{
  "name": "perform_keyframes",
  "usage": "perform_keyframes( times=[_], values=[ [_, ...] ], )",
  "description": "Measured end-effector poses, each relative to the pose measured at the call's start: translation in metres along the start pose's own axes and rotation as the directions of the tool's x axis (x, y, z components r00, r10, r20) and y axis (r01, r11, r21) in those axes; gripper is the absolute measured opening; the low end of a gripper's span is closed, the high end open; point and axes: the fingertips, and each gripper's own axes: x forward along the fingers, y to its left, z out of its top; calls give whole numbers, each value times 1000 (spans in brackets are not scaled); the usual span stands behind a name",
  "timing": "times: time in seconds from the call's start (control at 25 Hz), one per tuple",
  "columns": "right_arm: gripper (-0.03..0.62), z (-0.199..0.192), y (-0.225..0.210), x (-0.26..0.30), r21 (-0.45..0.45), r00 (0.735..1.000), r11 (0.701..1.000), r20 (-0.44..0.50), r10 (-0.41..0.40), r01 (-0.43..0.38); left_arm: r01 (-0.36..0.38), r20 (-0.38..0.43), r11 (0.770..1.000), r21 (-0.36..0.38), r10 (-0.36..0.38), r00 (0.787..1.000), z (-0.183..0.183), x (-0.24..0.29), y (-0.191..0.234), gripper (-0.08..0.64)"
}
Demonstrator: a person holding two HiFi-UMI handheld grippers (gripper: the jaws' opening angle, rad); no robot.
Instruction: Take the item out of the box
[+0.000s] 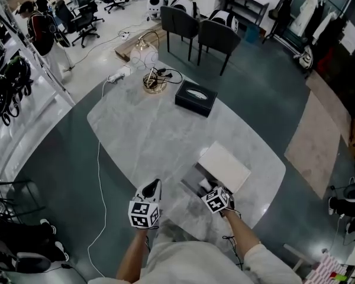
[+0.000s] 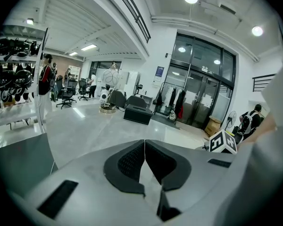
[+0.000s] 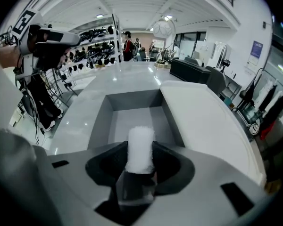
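A grey open box [image 3: 132, 114] lies on the marble table, its white lid [image 3: 203, 121] folded open to the right; in the head view the box [image 1: 196, 179] sits near the table's front edge with the lid [image 1: 225, 166] beside it. My right gripper [image 3: 140, 154] is shut on a white fuzzy cylindrical item [image 3: 140, 147], held just above the near end of the box; the same gripper [image 1: 210, 189] shows in the head view. My left gripper [image 2: 144, 161] is shut and holds nothing, hovering left of the box [image 1: 154, 189].
A black tissue box [image 1: 196, 97] and a gold-based globe lamp [image 1: 148, 61] with cables stand at the table's far side. Two dark chairs [image 1: 204, 31] are beyond the table. A white cable [image 1: 99, 158] hangs off the left edge. Racks of gear [image 1: 12, 81] line the left.
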Motion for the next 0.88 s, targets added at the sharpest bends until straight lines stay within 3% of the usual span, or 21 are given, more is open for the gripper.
perform_keyframes(
  times=[0.44,0.88],
  values=[
    [164,27,-4,-33,19,990,1000,139,-15,12,1,15,1000,23,-2,1000,8,-3,-7,17],
    [164,58,-9,-97,69,936,997,347,-59,37,29,30,998,60,-31,999,16,1,-30,17]
  ],
)
